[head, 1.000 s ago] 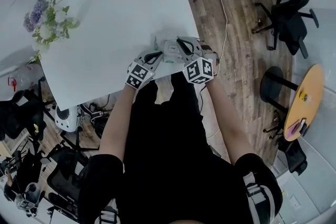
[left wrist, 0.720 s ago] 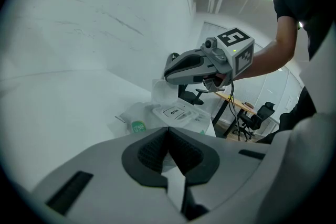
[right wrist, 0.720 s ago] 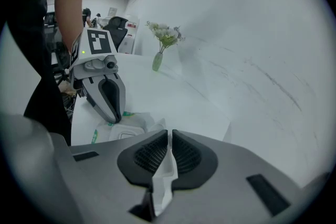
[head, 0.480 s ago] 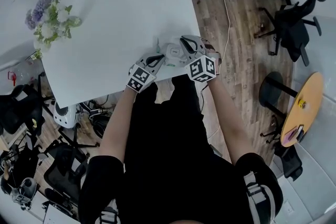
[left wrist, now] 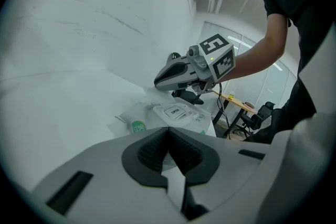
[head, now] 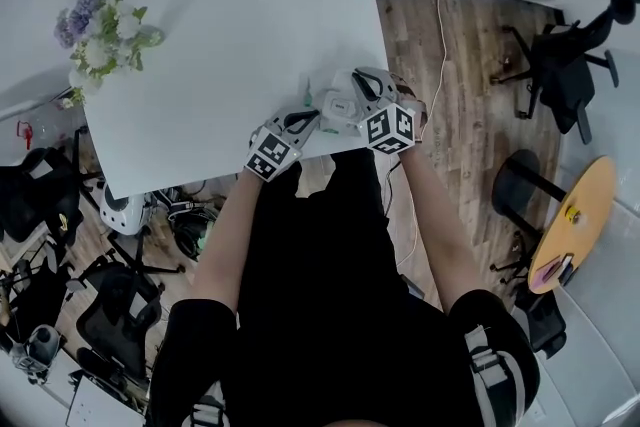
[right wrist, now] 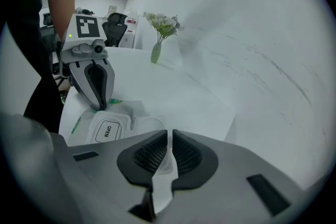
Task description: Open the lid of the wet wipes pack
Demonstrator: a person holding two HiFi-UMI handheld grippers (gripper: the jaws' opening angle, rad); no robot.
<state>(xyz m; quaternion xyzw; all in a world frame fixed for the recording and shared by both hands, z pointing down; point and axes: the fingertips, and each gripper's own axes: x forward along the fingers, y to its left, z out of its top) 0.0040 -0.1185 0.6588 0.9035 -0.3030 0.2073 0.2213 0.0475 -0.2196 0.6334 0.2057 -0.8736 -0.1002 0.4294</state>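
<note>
Both jaws pinching pack [left wrist: 137, 119], lid [left wrist: 175, 111] shut (gripper views)

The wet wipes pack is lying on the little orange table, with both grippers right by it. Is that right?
Not quite. The wet wipes pack is lying on the big white table, near its edge, not on the orange one. The left gripper and right gripper are right by it. The head view shows this.
</note>
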